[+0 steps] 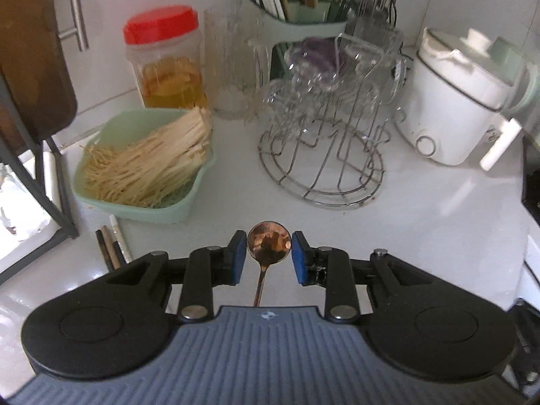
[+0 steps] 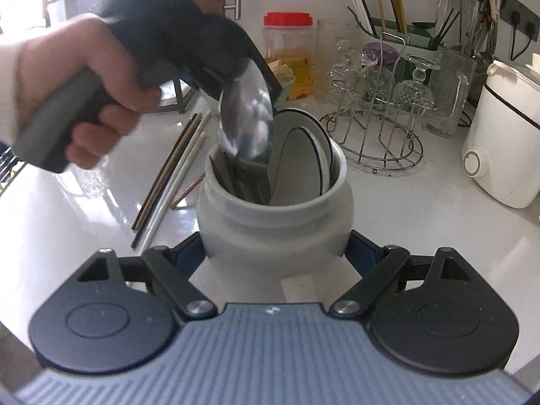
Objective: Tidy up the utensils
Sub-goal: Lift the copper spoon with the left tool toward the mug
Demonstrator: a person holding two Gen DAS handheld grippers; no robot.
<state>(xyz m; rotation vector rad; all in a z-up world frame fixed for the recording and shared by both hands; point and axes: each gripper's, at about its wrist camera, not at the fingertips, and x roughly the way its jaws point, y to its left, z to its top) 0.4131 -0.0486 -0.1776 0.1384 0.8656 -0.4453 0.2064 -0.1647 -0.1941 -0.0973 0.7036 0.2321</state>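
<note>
In the left wrist view a copper-coloured spoon (image 1: 269,243) sits with its round bowl between the blue pads of my left gripper (image 1: 269,253); the jaws stand just apart from it and its handle runs back under the gripper. In the right wrist view my right gripper (image 2: 275,251) is shut on a white ceramic jar (image 2: 275,216) that holds a silver spoon (image 2: 246,125), white spoons (image 2: 300,165) and other utensils. The left gripper body (image 2: 175,30), in a hand, hovers over the jar. Several chopsticks (image 2: 168,182) lie left of the jar.
A green basket of enoki mushrooms (image 1: 145,165), a red-lidded jar (image 1: 165,60), a wire rack of glasses (image 1: 324,114), a green utensil holder (image 1: 297,10) and a white cooker (image 1: 462,101) stand at the back. Chopsticks (image 1: 113,246) lie at the left.
</note>
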